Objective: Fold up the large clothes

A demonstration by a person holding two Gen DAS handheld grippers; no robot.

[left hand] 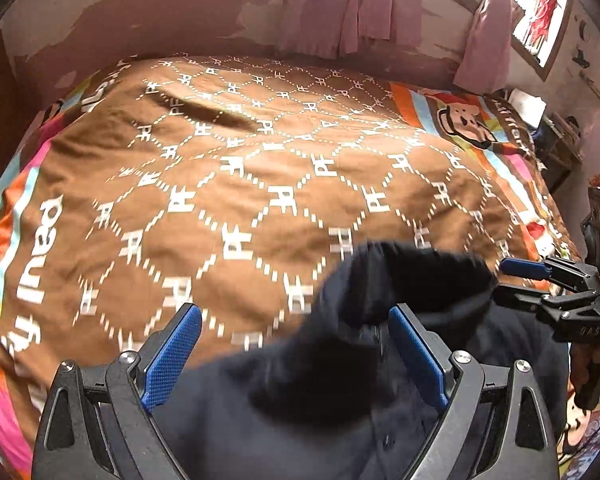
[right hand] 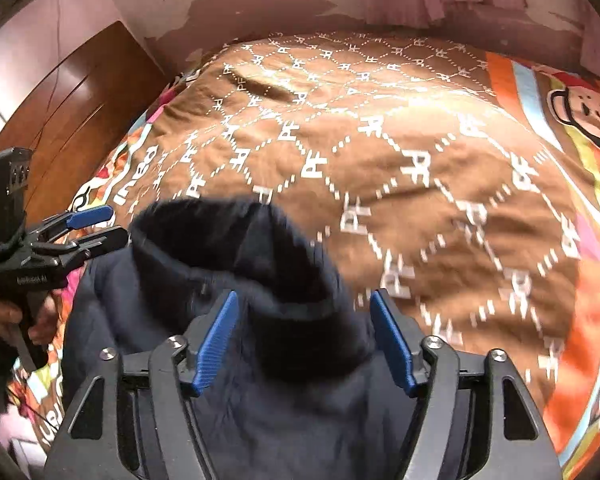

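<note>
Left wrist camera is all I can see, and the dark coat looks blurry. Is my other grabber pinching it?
Observer: No. In the right wrist view the right gripper is open, with a blue pad on each side of the dark jacket.
Operator: What part of the coat is that?
Observer: The top end. It has a fuzzy rim that stands up ahead of the fingers.
Operator: Can you see my hand?
Observer: Yes. Your left hand is wrapped around the handle of the left gripper, which is open beside the jacket.
</note>
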